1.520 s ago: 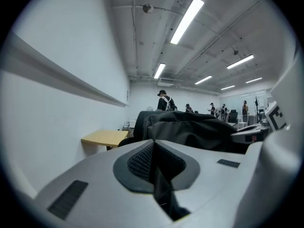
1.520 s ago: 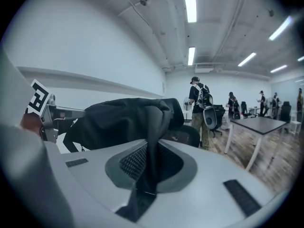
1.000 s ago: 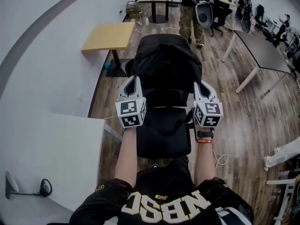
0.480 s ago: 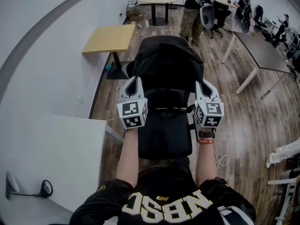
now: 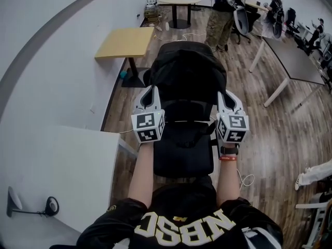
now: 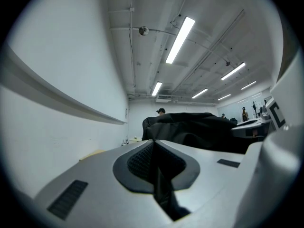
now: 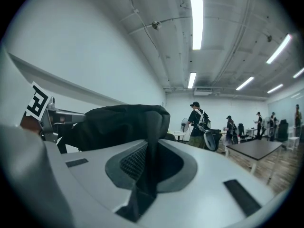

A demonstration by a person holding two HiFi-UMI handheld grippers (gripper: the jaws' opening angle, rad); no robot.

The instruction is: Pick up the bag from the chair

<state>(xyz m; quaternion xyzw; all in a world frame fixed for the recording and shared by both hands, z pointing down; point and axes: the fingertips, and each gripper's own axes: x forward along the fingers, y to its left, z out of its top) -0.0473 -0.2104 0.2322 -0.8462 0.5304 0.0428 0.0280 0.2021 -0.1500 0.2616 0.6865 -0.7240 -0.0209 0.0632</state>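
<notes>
A bulky black bag (image 5: 189, 71) hangs between my two grippers above the black chair (image 5: 182, 158) in the head view. My left gripper (image 5: 151, 90) is at the bag's left side and my right gripper (image 5: 226, 94) at its right side. In the left gripper view the jaws (image 6: 154, 148) are shut on a black strap, with the bag (image 6: 199, 127) just beyond. In the right gripper view the jaws (image 7: 147, 163) are shut on a black strap (image 7: 151, 132) that runs up to the bag (image 7: 118, 122).
A small wooden table (image 5: 124, 41) stands by the wall on the left. A white desk (image 5: 52, 170) fills the near left. A long grey table (image 5: 293, 56) is on the right. A person (image 5: 220, 14) stands behind the chair near a round table (image 5: 179, 1).
Both grippers keep their hold on the bag and have barely shifted. The person at the back has stepped a little farther away.
</notes>
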